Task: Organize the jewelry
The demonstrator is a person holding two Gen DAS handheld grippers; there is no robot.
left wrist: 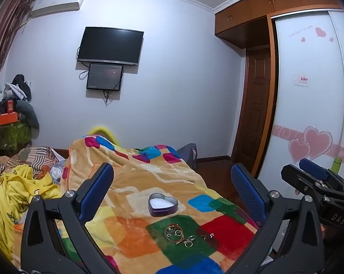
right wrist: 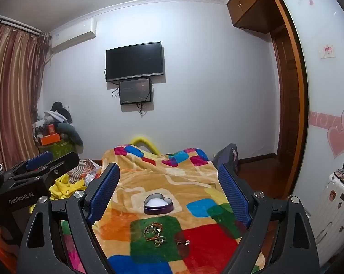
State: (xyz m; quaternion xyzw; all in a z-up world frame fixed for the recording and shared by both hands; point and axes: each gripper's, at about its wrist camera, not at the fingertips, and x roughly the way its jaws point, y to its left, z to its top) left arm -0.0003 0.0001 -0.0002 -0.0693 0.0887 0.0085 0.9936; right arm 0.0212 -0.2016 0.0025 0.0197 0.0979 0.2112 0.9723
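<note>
The jewelry (left wrist: 180, 234) lies in a small loose cluster on a green patch of the checked blanket (left wrist: 130, 235), at about six o'clock in both wrist views. It looks like a beaded bracelet (right wrist: 151, 229) coiled around a ring or two, with a keyring-like clasp piece (left wrist: 189, 242) touching its lower edge and a small earring (right wrist: 183, 242) lying apart at its four o'clock, on the red patch. All of it is probably very light, thin and hard, and likely to sink into the soft pile, so a pinch will tend to catch fleece along with metal. The bracelet is limp and should drape when lifted; its outer arc, away from the rings, seems the best place to take hold. The earring is tiny and slippery, and probably needs a careful fingertip pinch across its body.

Just beyond the cluster, at twelve o'clock from it, sits the heart-shaped tin (left wrist: 163, 204), open, with a pale lining, the likely place for the pieces.

The left gripper (left wrist: 172, 187) and the right gripper (right wrist: 168, 182) both hover above the bed with jaws spread wide and nothing between them. A wall-mounted television (right wrist: 134, 61) hangs far off at twelve o'clock.
</note>
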